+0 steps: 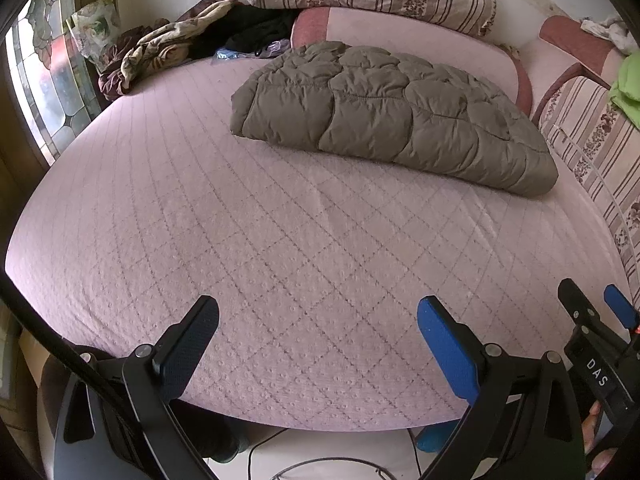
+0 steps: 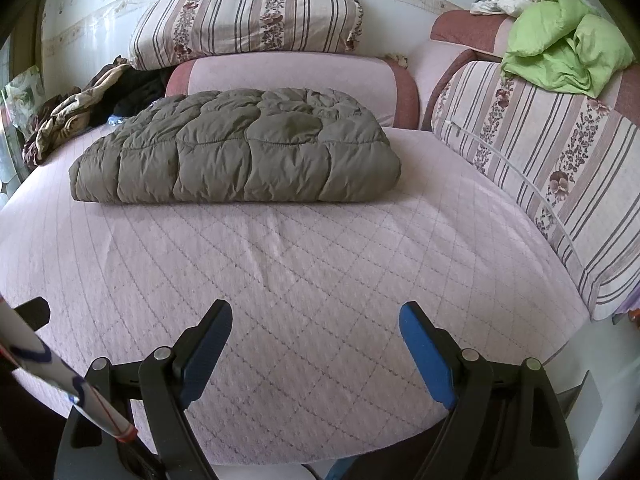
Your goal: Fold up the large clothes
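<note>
Pink quilted bed (image 2: 320,280); striped floral pillows (image 2: 248,16) at its head and right side; green cloth (image 2: 568,44) on right armrest; crumpled brown blanket (image 1: 160,48) far left by stained-glass window (image 1: 44,80).

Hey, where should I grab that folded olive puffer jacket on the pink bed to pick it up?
Probably take the olive quilted puffer jacket at its thick near folded edge, coming straight in from the front. That edge faces both open tools, lies straight and bulges off the pink quilted bed cover.

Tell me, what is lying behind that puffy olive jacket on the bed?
Behind the olive jacket runs a pink bolster cushion, with a striped floral pillow on top. To its left sits a heap of dark clothes. The jacket covers the bolster's lower edge, hiding anything there.
</note>
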Available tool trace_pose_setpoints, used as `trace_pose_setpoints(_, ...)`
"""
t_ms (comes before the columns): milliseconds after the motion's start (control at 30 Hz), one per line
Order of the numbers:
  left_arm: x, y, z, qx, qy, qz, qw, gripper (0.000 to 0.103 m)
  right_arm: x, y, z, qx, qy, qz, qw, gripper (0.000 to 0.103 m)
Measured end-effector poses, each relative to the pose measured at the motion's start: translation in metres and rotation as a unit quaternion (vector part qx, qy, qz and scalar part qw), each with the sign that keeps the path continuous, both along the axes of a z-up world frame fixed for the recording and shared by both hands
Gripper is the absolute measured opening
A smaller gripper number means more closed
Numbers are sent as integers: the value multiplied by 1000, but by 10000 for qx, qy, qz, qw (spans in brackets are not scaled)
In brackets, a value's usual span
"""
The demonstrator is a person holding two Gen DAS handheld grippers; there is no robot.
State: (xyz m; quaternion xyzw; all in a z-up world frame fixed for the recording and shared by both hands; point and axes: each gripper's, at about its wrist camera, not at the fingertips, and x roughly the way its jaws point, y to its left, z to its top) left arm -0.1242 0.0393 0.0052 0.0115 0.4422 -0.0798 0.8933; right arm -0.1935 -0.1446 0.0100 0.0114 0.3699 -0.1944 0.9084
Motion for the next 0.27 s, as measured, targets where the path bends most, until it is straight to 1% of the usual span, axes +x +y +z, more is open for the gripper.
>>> trace_pose_setpoints(167,0,2,0,-12,-119,-12,9999,99,0,3,0,-33,-1,9,10000,90)
trace_pose_setpoints(267,1,-2,-1,154,-139,-49,9998,99,0,5,-6,18,68,42,10000,90)
